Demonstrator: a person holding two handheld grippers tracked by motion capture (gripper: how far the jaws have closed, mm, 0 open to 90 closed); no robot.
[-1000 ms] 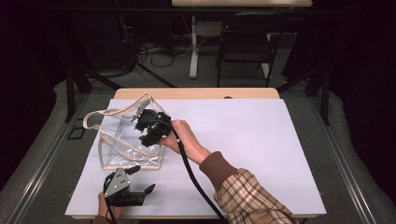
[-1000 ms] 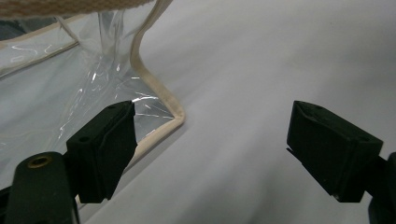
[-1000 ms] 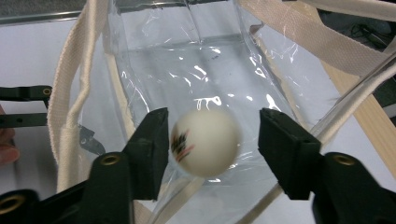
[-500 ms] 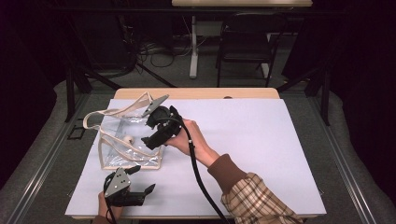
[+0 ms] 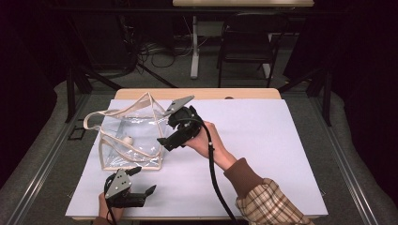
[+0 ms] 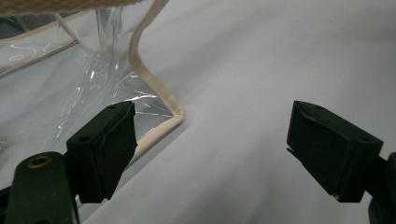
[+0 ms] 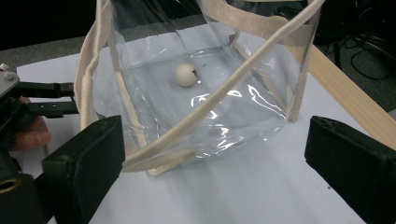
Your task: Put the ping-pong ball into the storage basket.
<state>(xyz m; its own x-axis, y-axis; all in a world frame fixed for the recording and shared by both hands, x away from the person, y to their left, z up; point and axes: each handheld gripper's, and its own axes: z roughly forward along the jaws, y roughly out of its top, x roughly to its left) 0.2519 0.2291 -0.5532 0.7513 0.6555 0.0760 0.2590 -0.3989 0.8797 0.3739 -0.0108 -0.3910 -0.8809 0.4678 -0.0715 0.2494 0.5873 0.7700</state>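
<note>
Backing the right gripper (image 5: 164, 142) off the clear tote bag (image 5: 129, 140), fingers just spread wide and empty, small white ball (image 7: 185, 74) beyond them inside the bag. Left gripper (image 5: 149, 191) fingers wide, empty, bag corner (image 6: 175, 114) just past one, probably waiting.

This is looking like a lab or recording studio rather than a home. A white sheet (image 5: 263, 154) is covering the wooden tabletop (image 5: 197, 93), which is standing on grey carpet (image 5: 356, 154) among dark surroundings. Behind it, loose cables (image 5: 155, 49) are lying on the floor, a black folding chair (image 5: 246, 47) is standing, and black metal stand legs (image 5: 77, 79) are flanking the tabletop.
</note>
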